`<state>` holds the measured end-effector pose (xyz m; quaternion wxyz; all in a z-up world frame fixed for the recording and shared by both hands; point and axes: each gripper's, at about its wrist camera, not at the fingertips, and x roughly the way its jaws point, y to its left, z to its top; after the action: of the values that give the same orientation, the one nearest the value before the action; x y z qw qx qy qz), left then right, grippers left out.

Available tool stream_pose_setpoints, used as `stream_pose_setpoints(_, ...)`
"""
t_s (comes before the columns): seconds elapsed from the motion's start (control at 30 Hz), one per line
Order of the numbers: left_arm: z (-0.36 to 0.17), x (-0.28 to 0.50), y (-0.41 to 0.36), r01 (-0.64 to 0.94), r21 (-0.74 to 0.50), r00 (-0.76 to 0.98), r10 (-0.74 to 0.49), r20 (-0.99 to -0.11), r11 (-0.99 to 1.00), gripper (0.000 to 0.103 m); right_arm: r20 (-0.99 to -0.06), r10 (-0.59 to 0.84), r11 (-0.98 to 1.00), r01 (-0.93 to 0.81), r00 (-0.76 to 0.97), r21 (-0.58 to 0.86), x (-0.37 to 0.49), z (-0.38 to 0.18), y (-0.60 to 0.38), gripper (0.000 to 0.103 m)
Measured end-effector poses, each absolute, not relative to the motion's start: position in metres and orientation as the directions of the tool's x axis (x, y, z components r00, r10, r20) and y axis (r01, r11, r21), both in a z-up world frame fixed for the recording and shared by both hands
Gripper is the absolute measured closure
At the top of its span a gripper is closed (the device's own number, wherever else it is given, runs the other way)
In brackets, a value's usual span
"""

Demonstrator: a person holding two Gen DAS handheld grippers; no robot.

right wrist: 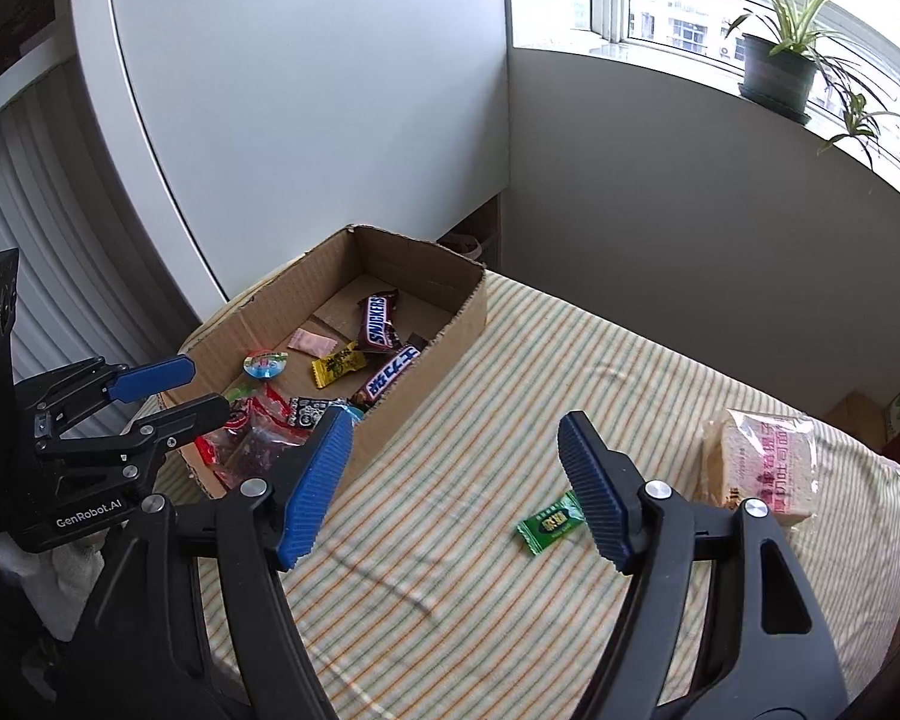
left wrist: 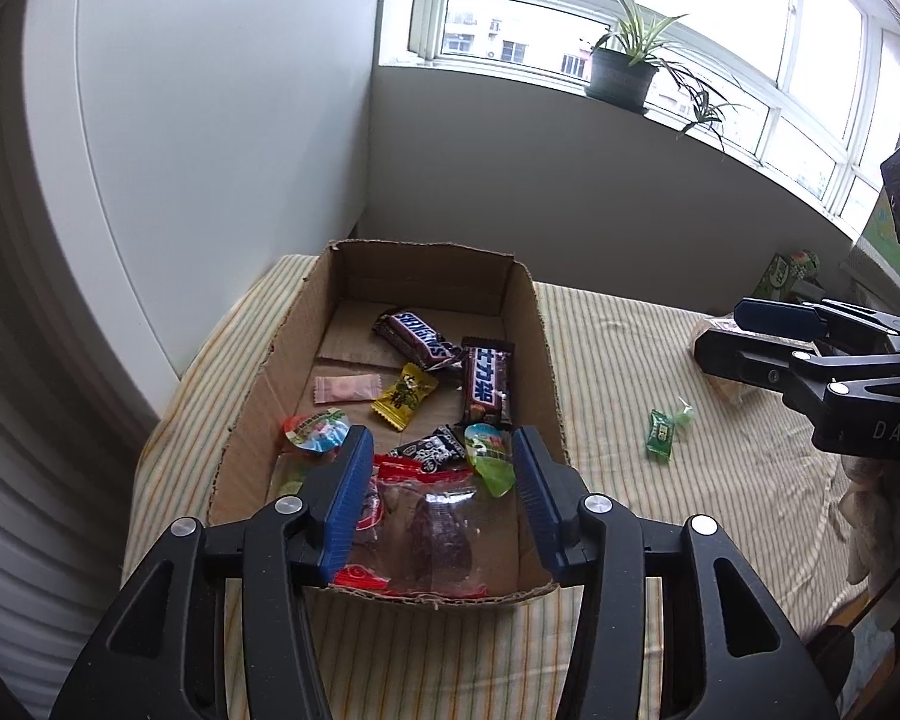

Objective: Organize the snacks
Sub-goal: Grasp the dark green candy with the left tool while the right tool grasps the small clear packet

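Observation:
A cardboard box (left wrist: 543, 348) (right wrist: 450, 333) on the striped bedspread holds several snacks: two Snickers bars (left wrist: 417, 339) (right wrist: 375, 324), a yellow candy (left wrist: 403, 396), a pink wafer (left wrist: 347, 389), jelly cups (left wrist: 315, 432) and a clear bag with red print (left wrist: 432, 531). My left gripper (left wrist: 441, 480) is open and empty above the box's near end, over the clear bag. A green candy (right wrist: 551, 523) (left wrist: 661, 433) lies on the bedspread. My right gripper (right wrist: 456, 486) is open and empty just above the bedspread, the candy by its right finger. A bread pack (right wrist: 762, 462) lies to the right.
A white cabinet (right wrist: 306, 90) stands behind the box. A potted plant (left wrist: 621, 75) sits on the windowsill. A green carton (left wrist: 786, 276) lies at the far right edge of the bed. The striped bedspread (right wrist: 510, 618) stretches toward me.

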<state>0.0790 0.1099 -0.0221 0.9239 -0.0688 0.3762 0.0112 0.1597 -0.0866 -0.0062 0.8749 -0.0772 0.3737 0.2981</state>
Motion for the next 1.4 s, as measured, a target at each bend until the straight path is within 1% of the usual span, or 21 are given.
stream_pose_setpoints(0.4, -0.031, 0.091, 0.048, 0.032, -0.122, 0.690, -0.110, -0.715, 0.992, 0.056, -0.719, 0.414, 0.868, -0.481, 0.558, 0.126, 0.165, -0.029, -0.173, 0.029)
stream_pose_setpoints(0.57, -0.040, 0.099, 0.021, 0.091, -0.129, 0.666, -0.156, -0.730, 0.988, 0.056, -0.730, 0.432, 0.863, -0.477, 0.530, 0.164, 0.169, -0.047, -0.191, 0.029)
stream_pose_setpoints(0.77, -0.056, 0.113, -0.006, 0.135, -0.114, 0.631, -0.174, -0.756, 0.984, 0.056, -0.742, 0.458, 0.845, -0.500, 0.489, 0.192, 0.177, -0.071, -0.194, 0.029)
stream_pose_setpoints(0.83, -0.062, 0.120, -0.014, 0.145, -0.111, 0.619, -0.177, -0.765, 0.983, 0.056, -0.749, 0.466, 0.836, -0.512, 0.471, 0.198, 0.182, -0.079, -0.191, 0.032)
stream_pose_setpoints(0.9, -0.068, 0.127, -0.021, 0.160, -0.111, 0.605, -0.186, -0.774, 0.981, 0.056, -0.758, 0.468, 0.828, -0.526, 0.454, 0.196, 0.187, -0.087, -0.188, 0.043)
stream_pose_setpoints(0.97, -0.075, 0.132, -0.028, 0.178, -0.107, 0.593, -0.193, -0.781, 0.978, 0.058, -0.767, 0.467, 0.821, -0.537, 0.439, 0.193, 0.192, -0.095, -0.184, 0.048)
stream_pose_setpoints(1.0, -0.078, 0.135, -0.032, 0.186, -0.106, 0.586, -0.197, -0.786, 0.977, 0.060, -0.770, 0.467, 0.819, -0.541, 0.434, 0.193, 0.195, -0.099, -0.183, 0.048)
stream_pose_setpoints(1.07, -0.084, 0.142, -0.037, 0.198, -0.108, 0.572, -0.204, -0.794, 0.974, 0.063, -0.776, 0.468, 0.814, -0.548, 0.423, 0.192, 0.200, -0.107, -0.182, 0.049)
stream_pose_setpoints(1.2, -0.092, 0.153, -0.044, 0.216, -0.110, 0.554, -0.215, -0.805, 0.970, 0.063, -0.783, 0.467, 0.808, -0.558, 0.409, 0.190, 0.209, -0.117, -0.178, 0.053)
stream_pose_setpoints(1.33, -0.098, 0.160, -0.049, 0.233, -0.104, 0.544, -0.219, -0.810, 0.967, 0.064, -0.788, 0.465, 0.802, -0.568, 0.403, 0.183, 0.215, -0.124, -0.176, 0.053)
stream_pose_setpoints(1.4, -0.100, 0.163, -0.051, 0.235, -0.099, 0.541, -0.214, -0.813, 0.967, 0.067, -0.791, 0.462, 0.800, -0.573, 0.401, 0.177, 0.218, -0.126, -0.175, 0.053)
